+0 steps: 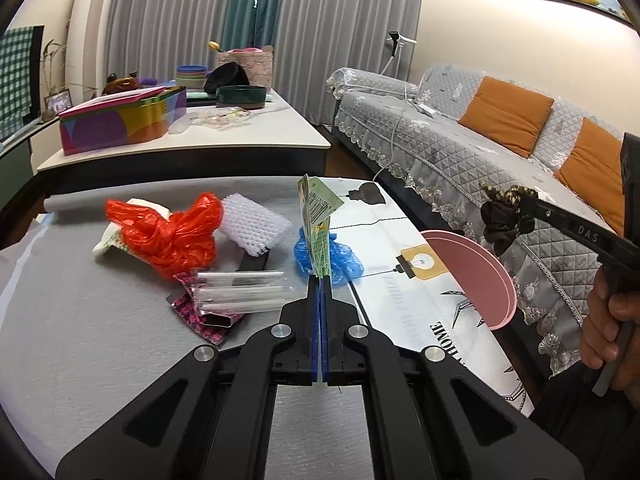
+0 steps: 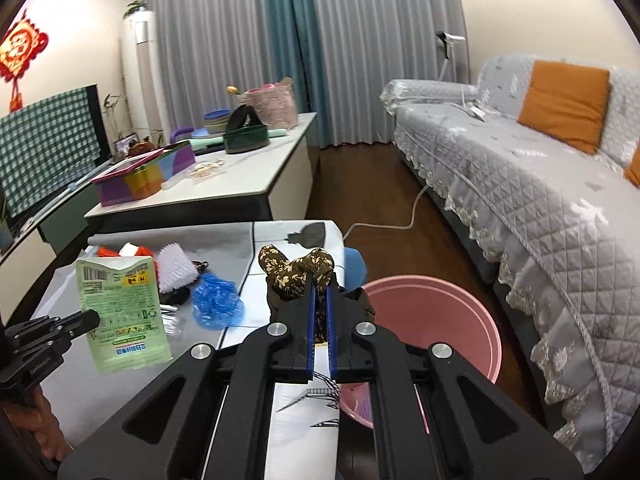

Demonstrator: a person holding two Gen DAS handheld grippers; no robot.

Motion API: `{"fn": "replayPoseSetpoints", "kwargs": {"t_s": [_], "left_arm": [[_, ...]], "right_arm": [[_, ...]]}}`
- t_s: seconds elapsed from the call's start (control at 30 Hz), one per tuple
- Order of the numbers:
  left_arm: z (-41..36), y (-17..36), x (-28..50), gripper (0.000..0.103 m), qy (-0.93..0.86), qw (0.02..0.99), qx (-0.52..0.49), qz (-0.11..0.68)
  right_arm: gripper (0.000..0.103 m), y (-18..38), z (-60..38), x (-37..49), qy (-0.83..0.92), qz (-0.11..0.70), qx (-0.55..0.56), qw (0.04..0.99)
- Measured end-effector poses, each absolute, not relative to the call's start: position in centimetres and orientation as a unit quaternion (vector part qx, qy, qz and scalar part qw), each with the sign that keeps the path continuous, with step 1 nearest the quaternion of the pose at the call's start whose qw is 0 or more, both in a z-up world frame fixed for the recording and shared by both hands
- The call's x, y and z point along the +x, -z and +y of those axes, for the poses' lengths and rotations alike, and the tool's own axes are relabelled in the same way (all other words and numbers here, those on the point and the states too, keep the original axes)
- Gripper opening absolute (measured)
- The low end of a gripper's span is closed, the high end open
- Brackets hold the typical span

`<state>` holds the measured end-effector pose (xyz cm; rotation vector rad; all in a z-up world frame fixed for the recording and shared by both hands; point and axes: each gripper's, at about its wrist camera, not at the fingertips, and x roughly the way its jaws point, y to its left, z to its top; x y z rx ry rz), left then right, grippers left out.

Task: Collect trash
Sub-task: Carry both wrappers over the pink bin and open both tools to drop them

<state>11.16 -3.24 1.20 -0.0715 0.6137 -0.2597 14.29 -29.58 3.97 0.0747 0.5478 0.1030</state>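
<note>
Hiding bin [image 1: 476, 276] behind table edge [image 1: 400, 280]

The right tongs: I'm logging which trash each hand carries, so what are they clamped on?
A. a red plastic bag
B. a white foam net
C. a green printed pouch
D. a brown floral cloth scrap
D: the right tongs pinch the crumpled brown floral cloth scrap, held near the round pink plastic bin.
</note>
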Motion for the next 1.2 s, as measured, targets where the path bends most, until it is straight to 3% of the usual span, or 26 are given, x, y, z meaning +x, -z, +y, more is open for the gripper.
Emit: {"fn": "replayPoseSetpoints", "kwargs": {"t_s": [1.2], "left_arm": [[-12.6, -2.5, 13.6, 0.000, 0.200, 0.931, -0.019, 0.305]], "right_arm": [[0.005, -2.1, -39.4, 13.7, 0.046, 0.253, 0.082, 0.963]]}}
